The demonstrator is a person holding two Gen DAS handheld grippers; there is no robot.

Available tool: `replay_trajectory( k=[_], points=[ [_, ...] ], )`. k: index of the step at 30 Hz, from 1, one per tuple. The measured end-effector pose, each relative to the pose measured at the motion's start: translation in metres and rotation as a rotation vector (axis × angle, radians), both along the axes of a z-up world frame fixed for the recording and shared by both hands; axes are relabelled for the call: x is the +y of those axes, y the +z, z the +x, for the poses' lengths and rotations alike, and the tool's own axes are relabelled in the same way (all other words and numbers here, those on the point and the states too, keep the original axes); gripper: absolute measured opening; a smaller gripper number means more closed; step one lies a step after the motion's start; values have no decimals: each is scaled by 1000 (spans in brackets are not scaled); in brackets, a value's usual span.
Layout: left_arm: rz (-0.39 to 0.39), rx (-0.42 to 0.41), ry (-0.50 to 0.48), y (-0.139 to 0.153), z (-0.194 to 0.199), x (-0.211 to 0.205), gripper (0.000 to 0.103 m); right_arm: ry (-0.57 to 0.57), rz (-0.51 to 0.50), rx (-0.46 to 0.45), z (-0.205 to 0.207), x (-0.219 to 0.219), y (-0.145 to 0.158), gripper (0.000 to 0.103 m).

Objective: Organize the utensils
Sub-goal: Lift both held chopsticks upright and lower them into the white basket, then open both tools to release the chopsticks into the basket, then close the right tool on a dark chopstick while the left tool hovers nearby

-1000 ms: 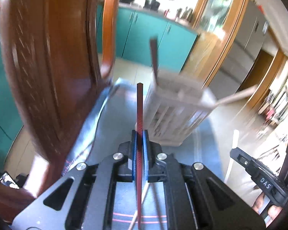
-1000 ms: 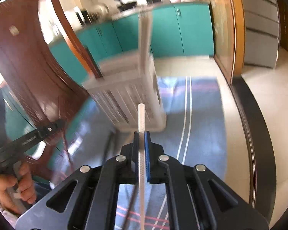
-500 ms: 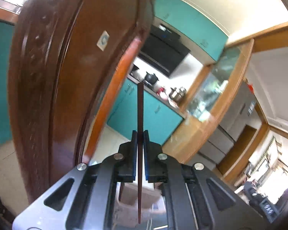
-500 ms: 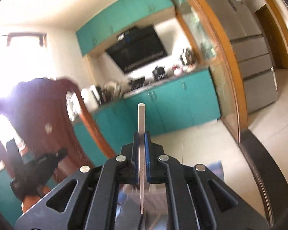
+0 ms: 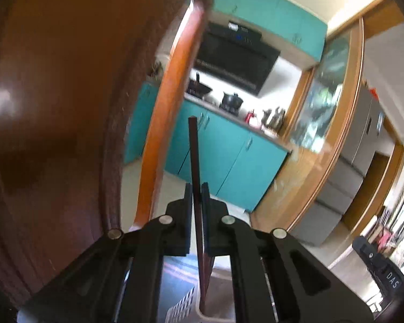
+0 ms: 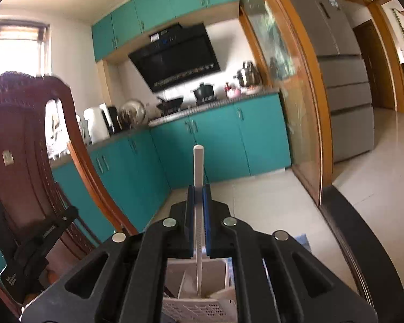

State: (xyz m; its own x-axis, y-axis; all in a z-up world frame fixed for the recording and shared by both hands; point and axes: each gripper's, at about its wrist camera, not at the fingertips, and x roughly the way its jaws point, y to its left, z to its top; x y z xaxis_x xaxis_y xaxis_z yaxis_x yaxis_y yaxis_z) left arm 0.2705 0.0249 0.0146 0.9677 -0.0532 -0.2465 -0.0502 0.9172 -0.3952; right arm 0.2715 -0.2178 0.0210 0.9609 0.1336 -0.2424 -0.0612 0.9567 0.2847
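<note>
My left gripper [image 5: 197, 188] is shut on a dark red chopstick [image 5: 193, 148] that stands upright between the pads. Its lower end hangs over the rim of a white slotted basket [image 5: 185, 306] at the bottom of the left wrist view. My right gripper [image 6: 198, 188] is shut on a white chopstick [image 6: 198, 161], also upright. Its thin lower end reaches down into the white slotted basket [image 6: 196, 309], where other utensils lie. Each gripper shows at the edge of the other's view: the right gripper [image 5: 377, 269], and the left gripper [image 6: 40, 242] with a hand on it.
A carved dark wooden chair back [image 5: 54, 134] rises close on the left and also shows as the chair back [image 6: 21, 148] in the right wrist view. The table's dark rim [image 6: 350, 242] curves on the right. Teal cabinets [image 6: 215, 140] and a grey fridge [image 6: 344, 80] stand behind.
Both grippers have risen and tipped upward, each still holding its chopstick. The basket has slid from the middle of both views down to the bottom edge.
</note>
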Motion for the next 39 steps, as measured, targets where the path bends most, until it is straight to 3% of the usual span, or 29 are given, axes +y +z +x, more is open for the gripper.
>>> replay_trajectory(
  k=[4,9,14,16,19,22,27,29,34,39],
  points=[
    [39,38,-43,-8,6,-11,7,-9,-33,17,-3,-2,-2,9],
    [71,44,-74,-9,6,-22,11,-13,-12,-63,-40,-16,14,40],
    [102,39,-122,-8,-15,-20,22,61,12,-136,-98,-28,19,41],
    [122,58,-139,-9,-24,-17,27,111,4,-117,-113,-28,10,41],
    [185,132,-167,-19,-30,-18,29,199,-26,-17,-115,-18,-21,41],
    [243,269,-201,-48,-30,-21,29,248,-88,146,-94,1,-71,41],
    [206,550,-256,-107,-14,-21,29,261,-113,521,-40,21,-156,41],
    [198,659,-284,-132,-7,-26,29,254,-127,626,-27,27,-180,41],
    [216,728,-300,-164,-2,-33,29,231,-144,667,-22,33,-198,41],
    [229,740,-304,-168,-5,-31,29,228,-150,682,-19,41,-205,41]
  ],
)
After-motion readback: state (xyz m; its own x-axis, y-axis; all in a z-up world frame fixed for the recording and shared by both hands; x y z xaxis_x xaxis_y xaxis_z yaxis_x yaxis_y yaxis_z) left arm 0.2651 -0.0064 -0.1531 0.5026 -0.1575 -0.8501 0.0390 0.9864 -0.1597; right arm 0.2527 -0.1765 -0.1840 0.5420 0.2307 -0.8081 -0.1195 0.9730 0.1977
